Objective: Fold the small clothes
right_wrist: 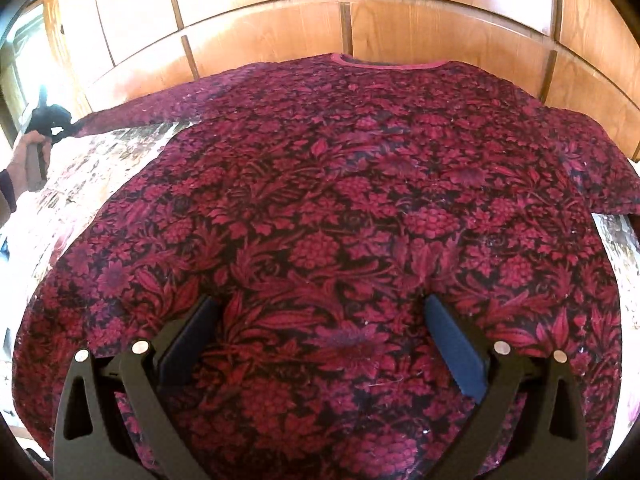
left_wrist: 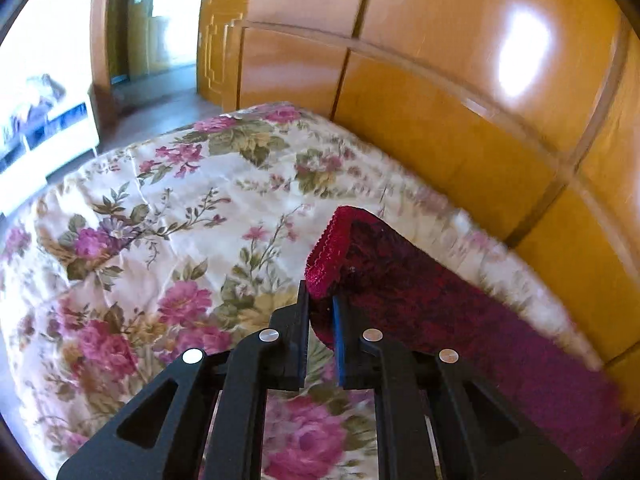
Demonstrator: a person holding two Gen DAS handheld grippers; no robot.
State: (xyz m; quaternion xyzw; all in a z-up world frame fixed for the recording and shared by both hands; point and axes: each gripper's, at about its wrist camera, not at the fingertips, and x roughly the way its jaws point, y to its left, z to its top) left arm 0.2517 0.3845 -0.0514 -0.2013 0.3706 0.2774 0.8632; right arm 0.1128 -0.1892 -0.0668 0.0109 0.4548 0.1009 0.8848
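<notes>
A dark red sweater with a floral pattern (right_wrist: 360, 200) lies spread flat on the bed, its neckline (right_wrist: 384, 63) toward the wooden panels. My right gripper (right_wrist: 322, 304) hovers over the lower body of the sweater, jaws wide open and nothing between them. In the left wrist view one sleeve (left_wrist: 460, 312) runs up from the lower right, and its ribbed cuff (left_wrist: 332, 252) folds over my left gripper (left_wrist: 320, 304), which is shut on it. The right wrist view shows that sleeve stretched to the far left, where a hand (right_wrist: 30, 156) holds the left gripper.
A cream bedspread (left_wrist: 180, 208) with pink flowers covers the bed. Glossy wooden panels (left_wrist: 440, 80) rise right behind the bed's far edge. A doorway (left_wrist: 160, 32) and white furniture (left_wrist: 48, 140) lie beyond the bed's left corner.
</notes>
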